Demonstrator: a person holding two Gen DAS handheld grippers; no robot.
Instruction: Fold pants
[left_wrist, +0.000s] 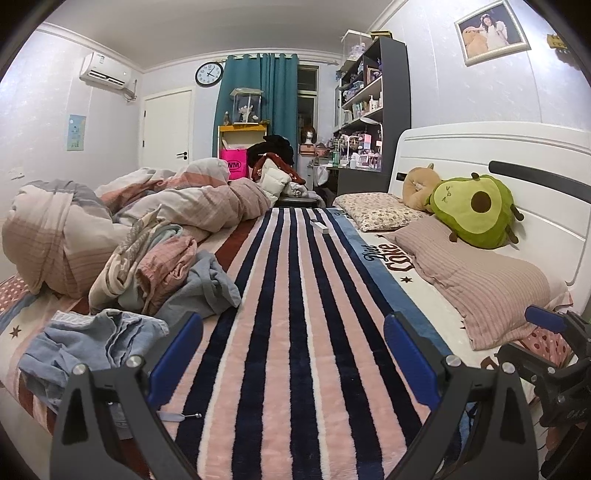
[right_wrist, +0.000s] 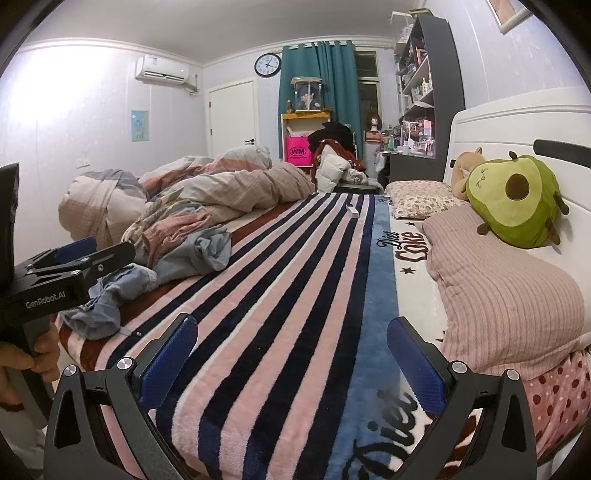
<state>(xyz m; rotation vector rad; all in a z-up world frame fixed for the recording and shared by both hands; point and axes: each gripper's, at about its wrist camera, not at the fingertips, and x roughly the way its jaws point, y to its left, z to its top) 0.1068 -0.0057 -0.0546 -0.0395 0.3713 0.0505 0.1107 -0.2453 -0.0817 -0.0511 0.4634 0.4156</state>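
The crumpled blue pants (left_wrist: 92, 343) are seen on the bed's (left_wrist: 295, 332) left edge, beside the clothes pile (left_wrist: 155, 266). Both the left gripper (left_wrist: 293, 354) and right gripper (right_wrist: 291, 354) are held above the striped blanket (right_wrist: 277, 295), jaws wide and empty.

Avocado plush (left_wrist: 474, 210) rests on striped pillow (left_wrist: 480, 280).

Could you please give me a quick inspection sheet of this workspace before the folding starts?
Surface: striped blanket on the bed, its middle bare.
Job's things: crumpled light-blue pants at the left edge, untouched.
Clutter: clothes pile, bunched duvet, small white box, pillows, avocado plush.
Grippers: left gripper and right gripper both open, empty, above the blanket.
Cables: nothing seen.
Surroundings: shelf unit, teal curtain, wall clock, air conditioner.
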